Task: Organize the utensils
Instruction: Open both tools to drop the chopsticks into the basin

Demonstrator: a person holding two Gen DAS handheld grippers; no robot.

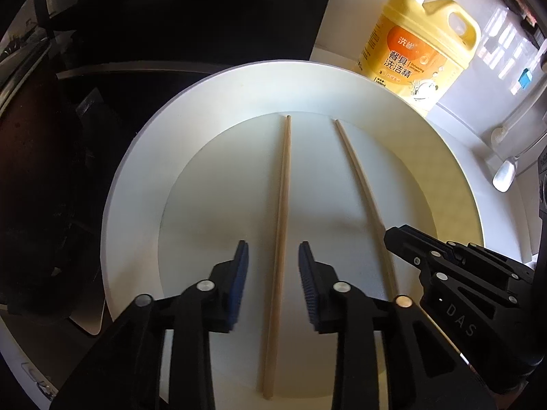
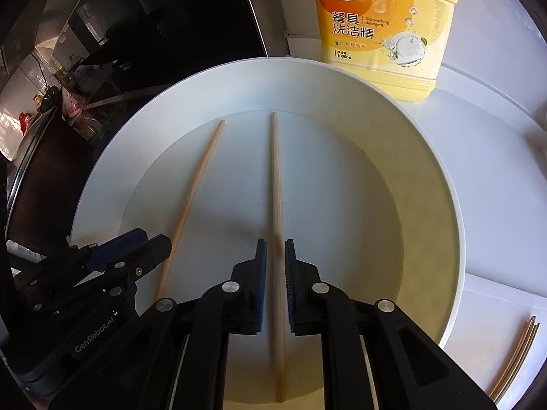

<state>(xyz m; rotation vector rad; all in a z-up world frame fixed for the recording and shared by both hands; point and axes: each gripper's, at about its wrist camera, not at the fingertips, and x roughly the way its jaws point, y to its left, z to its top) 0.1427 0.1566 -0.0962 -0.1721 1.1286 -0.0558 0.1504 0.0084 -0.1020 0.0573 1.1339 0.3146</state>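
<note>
Two wooden chopsticks lie side by side in a large white plate. My left gripper straddles the left chopstick near its thick end. Its blue pads stand well apart and do not touch the chopstick. My right gripper straddles the right chopstick. Its pads sit close on either side, with a thin gap showing. Both chopsticks rest flat on the plate's bottom.
A yellow dish detergent bottle stands just behind the plate. Several more chopsticks lie on the white counter to the right. A dark pan sits at the left by a black cooktop.
</note>
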